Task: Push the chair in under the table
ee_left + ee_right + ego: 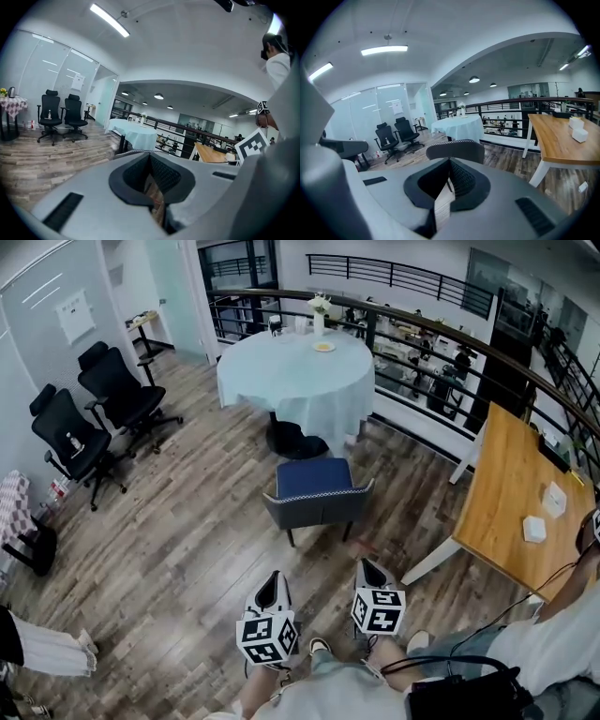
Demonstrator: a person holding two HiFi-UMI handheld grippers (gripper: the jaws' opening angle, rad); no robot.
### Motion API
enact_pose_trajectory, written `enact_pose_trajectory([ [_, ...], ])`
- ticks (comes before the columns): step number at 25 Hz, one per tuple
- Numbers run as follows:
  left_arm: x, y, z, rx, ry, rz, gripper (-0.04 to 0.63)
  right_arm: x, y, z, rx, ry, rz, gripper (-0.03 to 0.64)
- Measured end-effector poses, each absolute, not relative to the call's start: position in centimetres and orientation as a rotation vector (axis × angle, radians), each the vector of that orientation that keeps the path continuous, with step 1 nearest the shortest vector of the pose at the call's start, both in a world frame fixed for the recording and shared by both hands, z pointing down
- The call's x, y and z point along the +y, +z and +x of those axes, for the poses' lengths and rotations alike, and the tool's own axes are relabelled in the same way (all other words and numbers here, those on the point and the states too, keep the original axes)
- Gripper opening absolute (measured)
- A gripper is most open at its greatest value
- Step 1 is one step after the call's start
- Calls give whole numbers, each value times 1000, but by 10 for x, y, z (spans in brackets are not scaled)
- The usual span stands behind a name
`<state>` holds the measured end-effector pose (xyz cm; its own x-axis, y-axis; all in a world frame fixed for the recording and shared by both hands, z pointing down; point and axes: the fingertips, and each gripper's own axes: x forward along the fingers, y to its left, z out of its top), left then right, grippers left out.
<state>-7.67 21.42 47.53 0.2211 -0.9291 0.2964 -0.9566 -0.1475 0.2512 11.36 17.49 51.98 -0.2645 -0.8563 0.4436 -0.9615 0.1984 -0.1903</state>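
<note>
Chair (317, 491) stands clear of the table (281, 371), backrest facing left gripper (273, 579) and right gripper (367, 568), both closed, empty, side by side, likely for an even push

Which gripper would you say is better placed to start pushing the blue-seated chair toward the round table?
Probably right, narrowly. The right gripper sits slightly closer to the chair's backrest, which stands straight ahead of its shut jaws. The left gripper, also shut, faces the backrest's other edge. Neither touches it.

Chair (455, 151) largely behind right gripper (449, 161)
</note>
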Motion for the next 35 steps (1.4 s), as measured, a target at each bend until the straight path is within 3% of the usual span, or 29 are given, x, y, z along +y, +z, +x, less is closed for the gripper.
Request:
enact_pose_trajectory([
  [35,-1,498,-93,-1647,127,2116,3,-22,541,98,-2161,689,1688,17],
])
